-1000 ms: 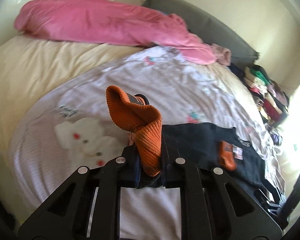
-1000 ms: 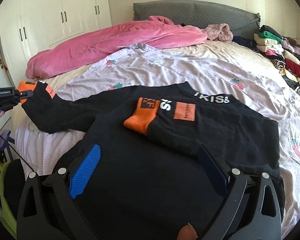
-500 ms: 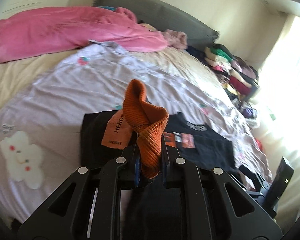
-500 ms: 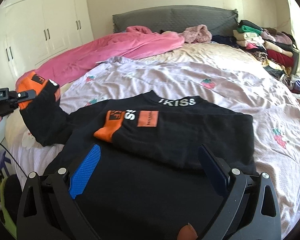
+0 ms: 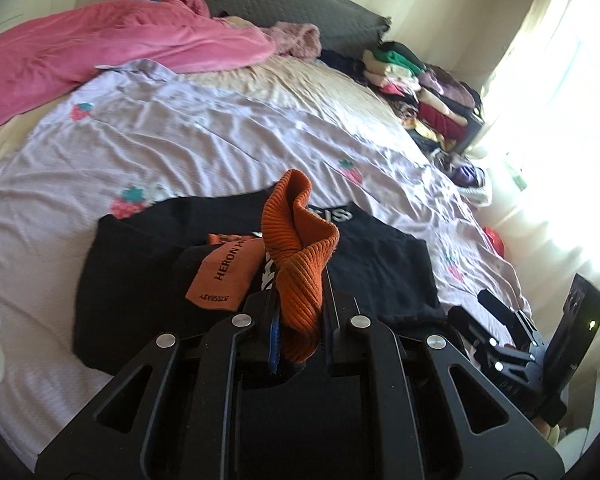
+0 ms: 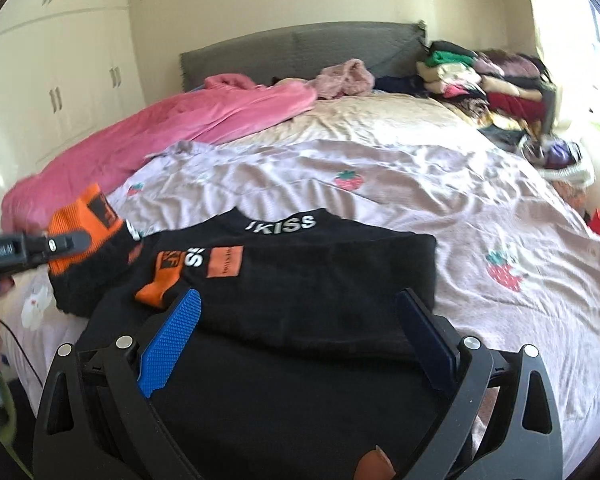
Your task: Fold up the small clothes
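A black sweater [image 6: 308, 280] with orange patches lies flat on the lilac strawberry sheet [image 6: 440, 184]. One sleeve is folded across its chest, orange cuff [image 6: 156, 288] to the left. My left gripper [image 5: 300, 320] is shut on the other sleeve's orange ribbed cuff [image 5: 296, 240] and holds it lifted over the sweater's left side. In the right wrist view the left gripper [image 6: 76, 240] comes in from the left edge with the cuff [image 6: 84, 216] pinched. My right gripper [image 6: 300, 320] stands open above the sweater's lower part, with nothing between its blue pads [image 6: 172, 340].
A pink blanket [image 6: 160, 132] lies across the far left of the bed below the grey headboard [image 6: 300, 52]. Stacked folded clothes [image 6: 492, 84] sit at the far right corner. White wardrobe doors [image 6: 60, 92] stand on the left, and a bright window is on the right.
My left gripper has carried the orange cuff to the right, from beside the bed's left edge to over the sweater body. The right gripper stayed open and shifted slightly.
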Available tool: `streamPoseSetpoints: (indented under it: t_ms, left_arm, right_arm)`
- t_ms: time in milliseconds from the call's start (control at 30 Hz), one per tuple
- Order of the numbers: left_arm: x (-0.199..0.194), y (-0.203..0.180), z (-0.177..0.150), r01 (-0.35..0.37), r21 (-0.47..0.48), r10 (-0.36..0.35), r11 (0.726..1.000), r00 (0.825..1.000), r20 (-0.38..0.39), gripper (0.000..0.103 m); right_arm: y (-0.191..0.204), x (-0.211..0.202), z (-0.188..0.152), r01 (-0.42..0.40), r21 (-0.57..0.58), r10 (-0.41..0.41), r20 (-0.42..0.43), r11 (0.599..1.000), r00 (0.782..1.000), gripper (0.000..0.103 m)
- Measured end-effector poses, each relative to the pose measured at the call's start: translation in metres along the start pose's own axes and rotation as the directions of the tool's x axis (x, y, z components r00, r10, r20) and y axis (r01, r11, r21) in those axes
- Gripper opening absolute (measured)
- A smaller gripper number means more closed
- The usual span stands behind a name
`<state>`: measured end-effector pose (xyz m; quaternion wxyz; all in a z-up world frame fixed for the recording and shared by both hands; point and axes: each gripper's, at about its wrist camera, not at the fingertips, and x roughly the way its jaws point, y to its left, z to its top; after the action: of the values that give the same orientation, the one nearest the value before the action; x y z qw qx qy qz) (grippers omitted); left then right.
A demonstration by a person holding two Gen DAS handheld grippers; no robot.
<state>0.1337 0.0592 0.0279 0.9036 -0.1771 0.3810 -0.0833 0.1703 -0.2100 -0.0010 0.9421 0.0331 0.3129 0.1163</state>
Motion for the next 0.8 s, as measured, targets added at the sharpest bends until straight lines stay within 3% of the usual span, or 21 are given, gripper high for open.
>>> streamPoseSetpoints:
  t_ms: [67,167,300,433,500,600,800]
  left_arm:
    - [0.006,-0.005,0.0,0.015,0.001,-0.015,1.0,1.0,-0.014,0.009]
    - [0.01,-0.01,0.001,0.069,-0.029,-0.07,0.997,0.997,-0.026,0.026]
    - [0.006,-0.012,0.001,0.056,-0.01,-0.056,0.998,0.998,-0.008,0.028]
    - [0.004,0.001,0.0,-0.028,0.003,0.028,1.0,1.0,0.004,0.035]
    - [0.005,0.009,-0.001,-0.058,0.007,0.058,0.998,0.998,-0.006,0.043]
    - [0.005,0.027,-0.005,-0.101,-0.005,0.101,0.995,0.995,-0.018,0.046]
    - [0.001,0.047,-0.012,-0.214,0.027,0.214,0.977,0.977,-0.008,0.068]
  right_arm:
    - [-0.009,0.0,0.0,-0.008,0.034,0.008,-0.004,0.999,1.0,0.097]
    - [-0.017,0.0,-0.001,-0.027,0.063,0.028,-0.01,0.998,1.0,0.097]
    - [-0.01,0.008,-0.003,-0.083,0.069,0.086,-0.037,0.994,0.996,0.097]
    - [0.014,0.023,-0.01,-0.142,0.023,0.144,-0.098,0.99,0.985,0.097]
    - [0.027,0.034,-0.016,-0.189,0.007,0.189,-0.14,0.982,0.972,0.097]
    - [0.043,0.048,-0.024,-0.242,0.002,0.237,-0.196,0.97,0.951,0.097]
    - [0.064,0.072,-0.042,-0.272,-0.008,0.259,-0.28,0.962,0.925,0.097]
